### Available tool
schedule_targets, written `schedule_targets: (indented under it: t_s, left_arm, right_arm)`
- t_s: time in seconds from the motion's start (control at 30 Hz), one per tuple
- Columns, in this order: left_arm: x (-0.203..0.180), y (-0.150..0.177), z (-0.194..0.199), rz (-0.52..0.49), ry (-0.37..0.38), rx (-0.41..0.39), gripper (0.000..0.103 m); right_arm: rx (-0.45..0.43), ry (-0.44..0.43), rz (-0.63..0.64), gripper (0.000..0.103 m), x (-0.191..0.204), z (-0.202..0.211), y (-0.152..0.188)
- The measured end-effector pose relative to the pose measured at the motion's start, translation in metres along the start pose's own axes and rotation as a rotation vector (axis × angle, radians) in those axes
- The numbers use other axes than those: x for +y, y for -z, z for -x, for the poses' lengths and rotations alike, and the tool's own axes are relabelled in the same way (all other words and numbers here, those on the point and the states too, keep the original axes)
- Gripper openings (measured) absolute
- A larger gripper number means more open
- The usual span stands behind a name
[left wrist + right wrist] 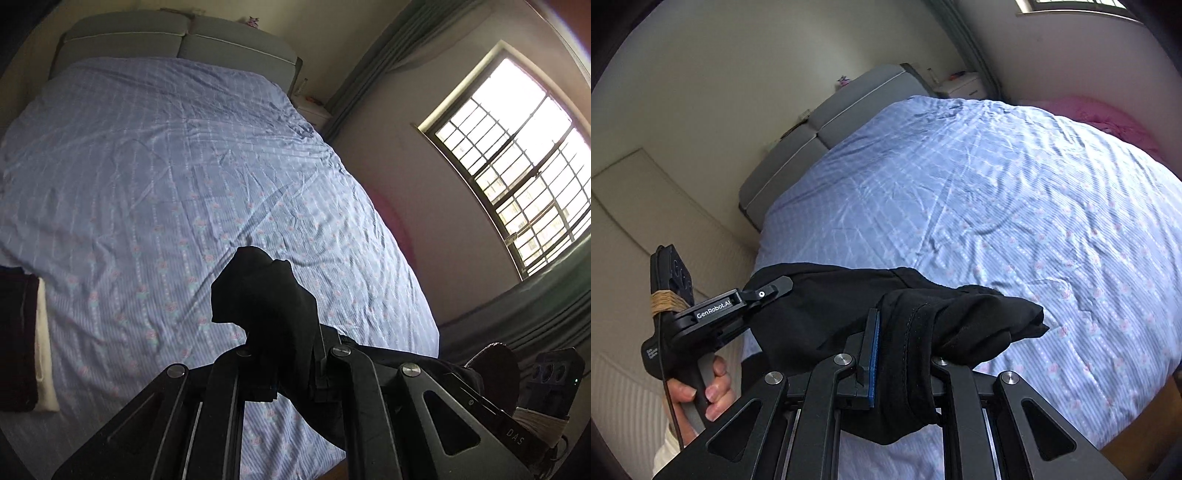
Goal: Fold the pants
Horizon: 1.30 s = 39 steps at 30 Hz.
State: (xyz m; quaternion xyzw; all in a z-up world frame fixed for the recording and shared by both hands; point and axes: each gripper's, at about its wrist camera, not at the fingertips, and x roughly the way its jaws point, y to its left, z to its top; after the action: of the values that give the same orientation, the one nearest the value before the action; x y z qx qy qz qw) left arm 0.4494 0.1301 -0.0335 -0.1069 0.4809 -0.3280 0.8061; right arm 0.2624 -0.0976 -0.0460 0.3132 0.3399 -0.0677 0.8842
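Black pants (258, 288) are lifted above the blue bed (184, 166). My left gripper (280, 354) is shut on one bunched part of the cloth, which sticks up past the fingers. In the right wrist view, my right gripper (897, 350) is shut on another part of the pants (979, 321); a blue pad (873, 354) presses against the fabric. The cloth spans from there to the left gripper (775, 288), which a hand (701, 387) holds at the left. The right gripper's body (554, 373) shows at the lower right of the left wrist view.
The bed's sheet (997, 203) is wrinkled, with a grey headboard (177, 40) at the far end. A dark folded item (16, 332) lies on something white at the bed's left edge. A barred window (517, 166), curtains (369, 66) and pink cloth (1108, 114) are to the right.
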Motion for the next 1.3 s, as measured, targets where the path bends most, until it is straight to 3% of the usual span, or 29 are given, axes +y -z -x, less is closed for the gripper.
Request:
schedule_targets:
  t_s: [0.37, 0.67, 0.97, 1.3]
  left_arm:
    - [0.111, 0.047, 0.168, 0.152, -0.049, -0.168, 0.012]
    - [0.219, 0.05, 0.26, 0.163, -0.062, -0.16, 0.012]
    - [0.275, 0.049, 0.295, 0.244, -0.049, -0.192, 0.012]
    - [0.309, 0.0, 0.291, 0.177, 0.025, -0.146, 0.012]
  right_arm:
    - [0.074, -0.176, 0.164, 0.013, 0.134, 0.015, 0.056]
    - [0.084, -0.214, 0.136, 0.013, 0.255, -0.007, 0.138]
    - [0.148, -0.255, 0.18, 0.013, 0.318, -0.025, 0.18]
    - [0.103, -0.224, 0.146, 0.013, 0.35, -0.04, 0.185]
